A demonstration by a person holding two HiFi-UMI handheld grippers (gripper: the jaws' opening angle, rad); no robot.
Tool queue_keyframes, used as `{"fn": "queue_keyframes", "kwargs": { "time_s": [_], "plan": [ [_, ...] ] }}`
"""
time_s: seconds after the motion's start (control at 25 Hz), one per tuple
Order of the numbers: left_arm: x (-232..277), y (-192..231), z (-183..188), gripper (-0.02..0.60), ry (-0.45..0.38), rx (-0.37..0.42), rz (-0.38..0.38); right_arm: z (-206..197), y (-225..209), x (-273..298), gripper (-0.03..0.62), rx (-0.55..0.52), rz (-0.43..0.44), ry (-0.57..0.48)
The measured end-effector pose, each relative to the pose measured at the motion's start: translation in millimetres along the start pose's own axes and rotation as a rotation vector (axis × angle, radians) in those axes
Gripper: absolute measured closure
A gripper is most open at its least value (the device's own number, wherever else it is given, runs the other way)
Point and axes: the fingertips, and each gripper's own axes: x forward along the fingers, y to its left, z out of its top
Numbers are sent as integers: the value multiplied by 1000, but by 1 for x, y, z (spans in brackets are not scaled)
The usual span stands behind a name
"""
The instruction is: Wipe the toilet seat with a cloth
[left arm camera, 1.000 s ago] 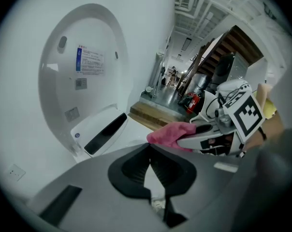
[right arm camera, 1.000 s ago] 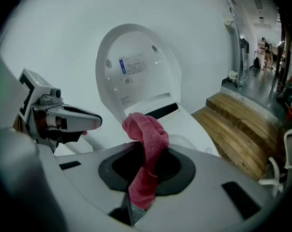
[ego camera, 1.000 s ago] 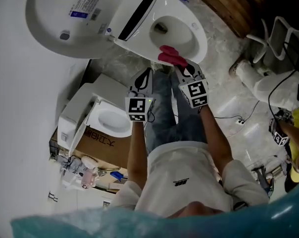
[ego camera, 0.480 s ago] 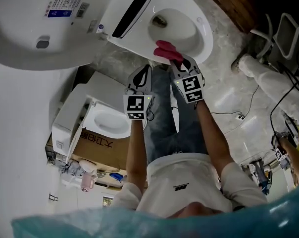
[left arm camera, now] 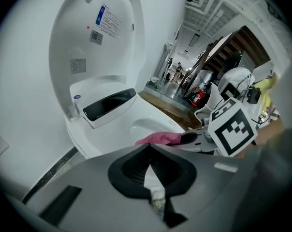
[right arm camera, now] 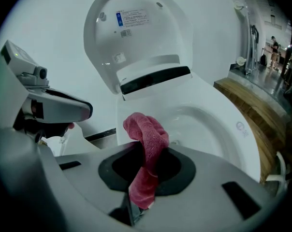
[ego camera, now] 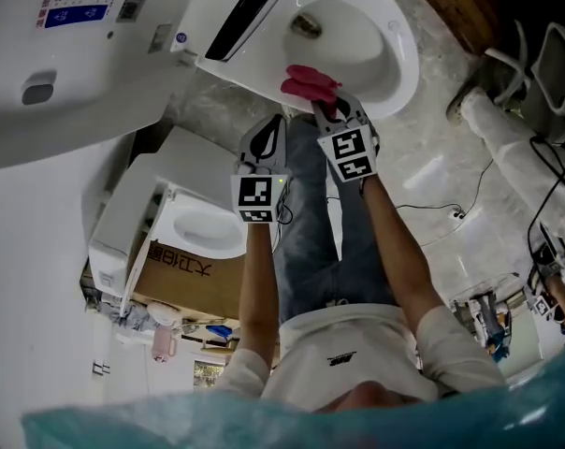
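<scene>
Wiping step, I judge: right gripper clenched on crumpled pink terry cloth at near edge of glossy white toilet seat. Left gripper closed, empty. Next I'd sweep cloth along that edge.

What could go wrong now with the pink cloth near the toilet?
The pink cloth is pinched in the jaws of the right gripper, right by the open bowl. If the grip slips, it could fall in. The cloth is bunched up, so the hard jaws might rub the rim instead of the cloth. The left gripper, shut and empty, hangs close beside the right one, so the two might bump.
</scene>
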Motion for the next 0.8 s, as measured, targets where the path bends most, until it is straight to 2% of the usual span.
{"fn": "queue_keyframes", "kwargs": {
  "time_s": [0.24, 0.8],
  "plan": [
    [3, 4, -18, 572, 31, -17, -4, -14, 13, 23, 540, -16, 42, 35],
    [12, 10, -22, 572, 44, 2, -23, -30, 23, 47, 542, 20, 115, 74]
  ]
}}
